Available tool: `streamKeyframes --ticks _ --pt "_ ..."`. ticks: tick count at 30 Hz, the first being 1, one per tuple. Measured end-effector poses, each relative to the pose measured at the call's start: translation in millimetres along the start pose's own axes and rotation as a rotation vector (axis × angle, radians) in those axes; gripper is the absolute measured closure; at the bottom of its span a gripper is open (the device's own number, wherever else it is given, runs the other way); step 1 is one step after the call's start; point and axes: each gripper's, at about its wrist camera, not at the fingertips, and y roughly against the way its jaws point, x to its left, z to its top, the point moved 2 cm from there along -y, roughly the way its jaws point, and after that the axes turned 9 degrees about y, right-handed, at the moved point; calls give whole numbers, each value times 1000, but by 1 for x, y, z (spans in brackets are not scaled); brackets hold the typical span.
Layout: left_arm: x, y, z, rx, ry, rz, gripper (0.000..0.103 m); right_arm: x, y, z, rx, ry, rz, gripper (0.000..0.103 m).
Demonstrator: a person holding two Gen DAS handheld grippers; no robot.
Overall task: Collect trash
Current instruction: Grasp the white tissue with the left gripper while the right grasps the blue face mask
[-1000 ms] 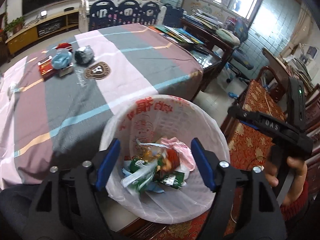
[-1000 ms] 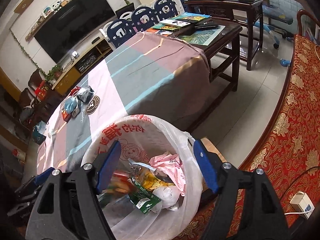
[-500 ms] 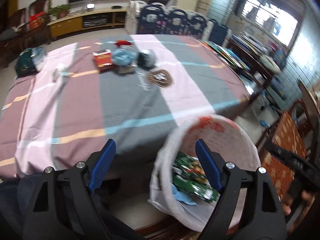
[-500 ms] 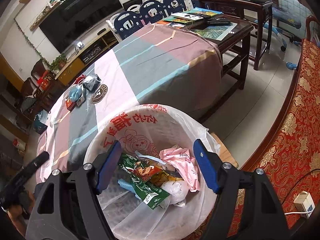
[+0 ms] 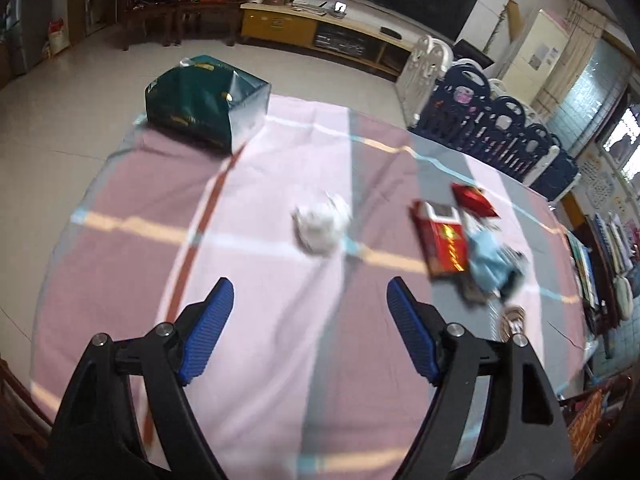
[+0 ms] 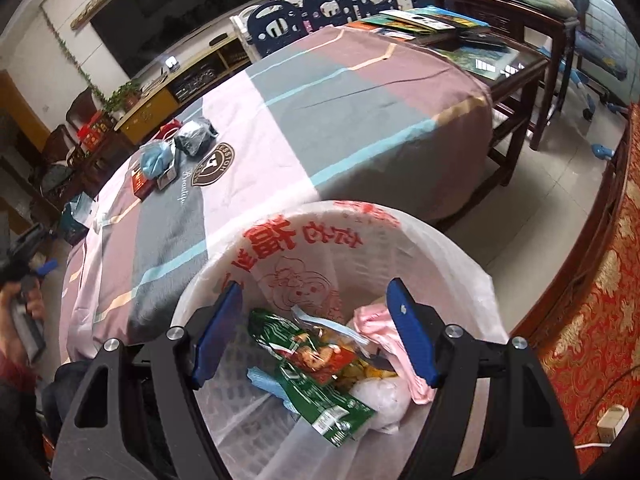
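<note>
Over the bin, already holding wrappers, the right gripper hung wide open and empty. Left gripper, equally open and empty, faced the tissue and packets left on the table.

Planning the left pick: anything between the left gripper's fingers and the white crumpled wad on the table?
Left wrist view: only bare striped tablecloth lies between the open, empty left gripper and the white crumpled wad. The red packet sits off to the right.

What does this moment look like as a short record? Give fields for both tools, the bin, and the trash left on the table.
left tool: open, empty, over the tablecloth
right tool: open, empty, above the bin
bin contents: green wrapper, pink bag, other scraps
trash on table: white paper ball, red box, blue mask
nearest to left tool: white paper ball
</note>
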Motion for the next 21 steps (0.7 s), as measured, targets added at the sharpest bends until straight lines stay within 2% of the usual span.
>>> streamKeyframes --ticks 5,10,12,13,14,17,18,21 --pt "-10 -58 30 64 -37 24 25 28 -25 23 17 30 31 30" --pt "-14 -103 33 102 -78 72 26 75 -54 59 17 98 90 30" --pt "-14 -110 31 100 -89 54 44 99 -66 77 6 144 115 30" --pt "-15 -113 31 107 -100 45 64 113 -73 87 -6 169 130 30" --pt "-16 -113 29 110 -110 27 72 124 -78 94 -20 192 139 30" --pt "-18 -91 27 23 -129 3 76 168 -101 127 -97 312 138 27" --pt "-19 -80 26 -8 -131 -3 76 179 -110 136 -107 335 136 23" --pt "-16 -32 18 -109 -116 -40 76 214 -145 162 -115 396 148 19"
